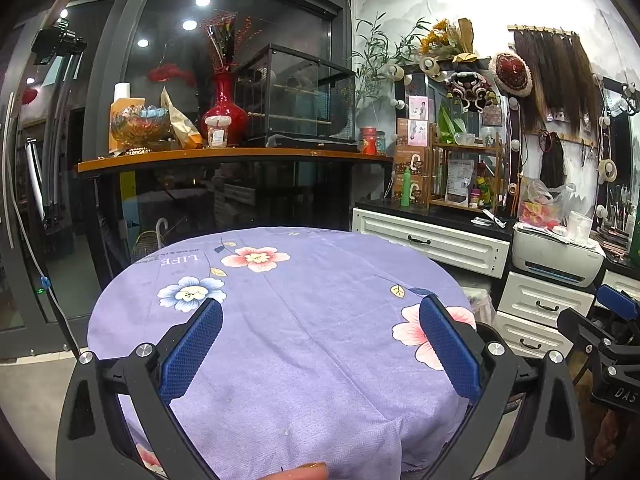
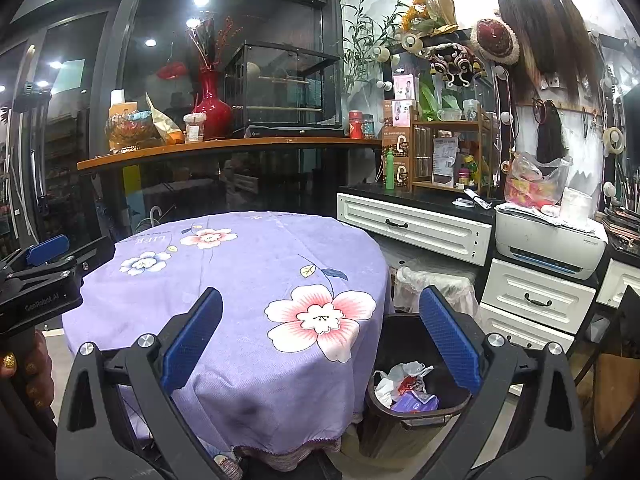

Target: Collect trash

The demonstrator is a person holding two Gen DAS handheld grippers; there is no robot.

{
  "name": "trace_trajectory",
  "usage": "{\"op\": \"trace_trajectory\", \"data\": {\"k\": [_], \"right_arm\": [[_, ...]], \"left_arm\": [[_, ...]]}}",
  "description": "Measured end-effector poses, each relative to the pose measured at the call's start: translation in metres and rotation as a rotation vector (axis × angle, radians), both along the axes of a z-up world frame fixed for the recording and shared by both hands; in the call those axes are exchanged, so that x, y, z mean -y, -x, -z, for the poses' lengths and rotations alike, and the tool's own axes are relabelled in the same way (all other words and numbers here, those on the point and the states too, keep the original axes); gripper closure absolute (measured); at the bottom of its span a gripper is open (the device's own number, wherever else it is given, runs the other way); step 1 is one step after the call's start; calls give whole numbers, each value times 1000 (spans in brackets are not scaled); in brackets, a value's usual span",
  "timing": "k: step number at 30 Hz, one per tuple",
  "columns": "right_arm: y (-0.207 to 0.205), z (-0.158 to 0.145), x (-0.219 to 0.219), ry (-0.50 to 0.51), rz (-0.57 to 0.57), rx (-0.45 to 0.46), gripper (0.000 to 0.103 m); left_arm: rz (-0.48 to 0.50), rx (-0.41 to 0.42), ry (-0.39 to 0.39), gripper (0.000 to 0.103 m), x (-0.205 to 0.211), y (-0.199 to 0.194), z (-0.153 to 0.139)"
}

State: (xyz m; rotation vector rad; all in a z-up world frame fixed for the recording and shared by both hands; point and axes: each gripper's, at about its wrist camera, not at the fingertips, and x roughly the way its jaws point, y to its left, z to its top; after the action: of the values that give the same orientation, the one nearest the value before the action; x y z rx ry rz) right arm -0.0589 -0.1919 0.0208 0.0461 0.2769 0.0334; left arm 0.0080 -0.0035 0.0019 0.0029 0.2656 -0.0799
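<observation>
A round table under a purple flowered cloth point(image 1: 304, 320) point(image 2: 248, 272) fills both views, and I see no loose trash on it. A dark bin point(image 2: 404, 408) stands on the floor at the table's right side, holding crumpled white paper and a purple wrapper point(image 2: 412, 400). My left gripper point(image 1: 322, 312) hovers open over the cloth with nothing between its blue fingers. My right gripper point(image 2: 322, 300) is open and holds nothing, above the table's right edge, with its right finger over the bin. The left gripper point(image 2: 44, 276) also shows at the left edge of the right wrist view.
White drawer cabinets point(image 2: 416, 228) and a printer point(image 2: 548, 240) stand to the right of the table. A wooden counter point(image 1: 224, 156) with a red vase and a glass case runs behind it. A plastic-wrapped stool point(image 2: 436, 280) sits behind the bin.
</observation>
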Motion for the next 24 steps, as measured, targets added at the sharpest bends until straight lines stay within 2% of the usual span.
{"op": "trace_trajectory", "data": {"k": [24], "right_arm": [[0,2,0,-4,-5,-7,6]], "left_arm": [[0,-8,-4,6,-2,-3,1]]}}
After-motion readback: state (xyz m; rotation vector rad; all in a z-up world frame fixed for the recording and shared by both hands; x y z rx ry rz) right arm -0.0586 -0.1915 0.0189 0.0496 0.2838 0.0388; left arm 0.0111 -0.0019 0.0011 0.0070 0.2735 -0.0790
